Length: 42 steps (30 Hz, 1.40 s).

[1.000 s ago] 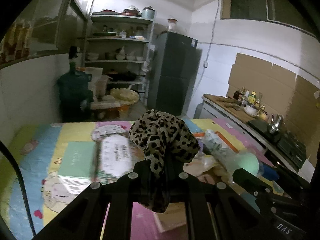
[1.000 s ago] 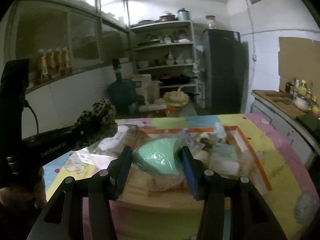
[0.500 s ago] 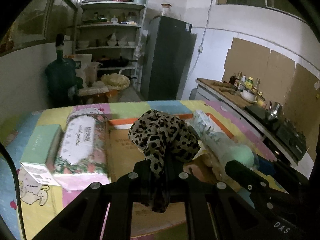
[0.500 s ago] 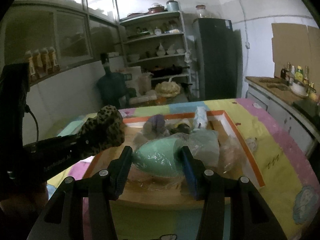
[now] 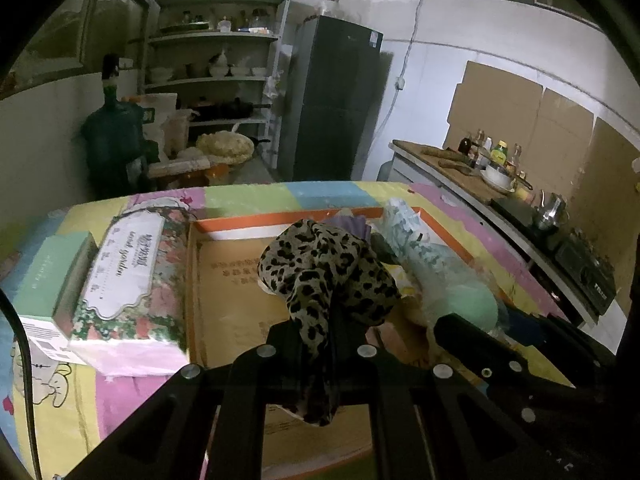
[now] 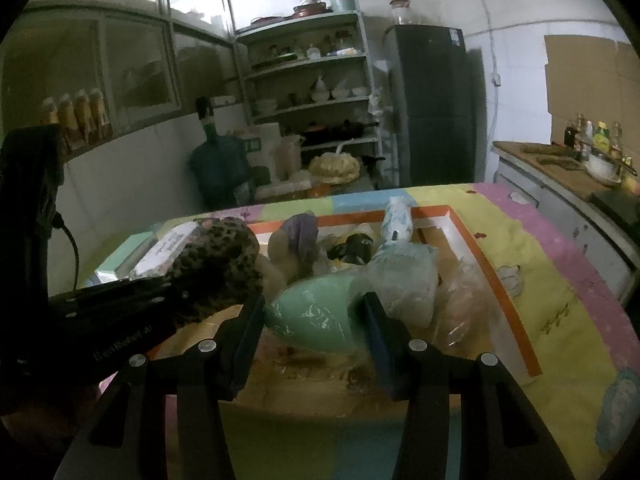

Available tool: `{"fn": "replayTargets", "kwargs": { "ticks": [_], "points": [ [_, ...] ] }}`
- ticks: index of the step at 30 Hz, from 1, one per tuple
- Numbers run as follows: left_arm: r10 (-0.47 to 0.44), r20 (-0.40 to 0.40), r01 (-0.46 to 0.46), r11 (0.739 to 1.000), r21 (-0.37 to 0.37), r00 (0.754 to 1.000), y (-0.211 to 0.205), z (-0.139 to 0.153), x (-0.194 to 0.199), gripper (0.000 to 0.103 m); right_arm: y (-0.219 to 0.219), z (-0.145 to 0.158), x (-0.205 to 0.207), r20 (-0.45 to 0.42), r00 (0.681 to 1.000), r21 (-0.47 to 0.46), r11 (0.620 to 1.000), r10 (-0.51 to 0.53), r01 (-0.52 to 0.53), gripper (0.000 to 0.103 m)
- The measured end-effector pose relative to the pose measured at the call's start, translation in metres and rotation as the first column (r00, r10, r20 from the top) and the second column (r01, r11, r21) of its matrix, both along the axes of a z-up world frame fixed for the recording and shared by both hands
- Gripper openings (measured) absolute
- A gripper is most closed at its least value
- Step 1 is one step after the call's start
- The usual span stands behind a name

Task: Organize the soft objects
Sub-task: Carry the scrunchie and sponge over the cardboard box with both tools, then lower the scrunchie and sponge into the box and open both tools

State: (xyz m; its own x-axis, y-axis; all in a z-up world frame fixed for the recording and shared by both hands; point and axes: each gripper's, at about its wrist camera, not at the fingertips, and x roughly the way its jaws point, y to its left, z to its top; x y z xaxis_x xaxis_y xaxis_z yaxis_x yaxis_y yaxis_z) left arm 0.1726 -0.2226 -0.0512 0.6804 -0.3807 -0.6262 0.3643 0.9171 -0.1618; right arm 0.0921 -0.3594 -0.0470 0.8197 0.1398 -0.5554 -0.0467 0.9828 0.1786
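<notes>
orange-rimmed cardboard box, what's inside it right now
In the cardboard box: a purple cloth, a dark bundle, a white patterned roll and clear plastic bags. The left half shows bare printed floor. The bagged mint item and leopard cloth hide whatever lies under them.

left gripper [image 5: 320, 330]: clamped on cloth, tilted down | right gripper [image 6: 314, 312]: gripping bagged item, tilted down

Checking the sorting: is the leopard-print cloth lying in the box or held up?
Held up: the left gripper is shut on the leopard-print cloth, which bunches above the cardboard box.
</notes>
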Motion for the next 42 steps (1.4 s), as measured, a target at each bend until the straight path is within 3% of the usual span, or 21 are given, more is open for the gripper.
{"fn": "replayTargets", "kwargs": {
  "ticks": [12,17,26,42],
  "points": [
    [-0.037,-0.057,0.037,0.999,-0.004,0.998,-0.012,-0.022,0.010,0.014,-0.004,-0.010,0.012,-0.008,1.000,0.010,1.000,0.021,-0.021,0.053],
    [-0.020,-0.065,0.020,1.000,0.002,0.998,-0.009,-0.027,0.013,0.039,-0.005,-0.012,0.011,0.003,1.000,0.013,0.999,0.029,-0.029,0.054],
    [0.000,-0.039,0.000,1.000,0.001,0.999,0.001,-0.020,0.009,0.059,-0.007,-0.008,0.010,0.011,0.999,0.034,0.999,0.036,-0.036,0.061],
    [0.028,0.043,-0.027,1.000,-0.004,0.999,0.019,0.008,-0.016,0.063,0.005,0.016,-0.013,0.070,0.997,0.015,1.000,0.023,-0.024,0.063]
  ]
}}
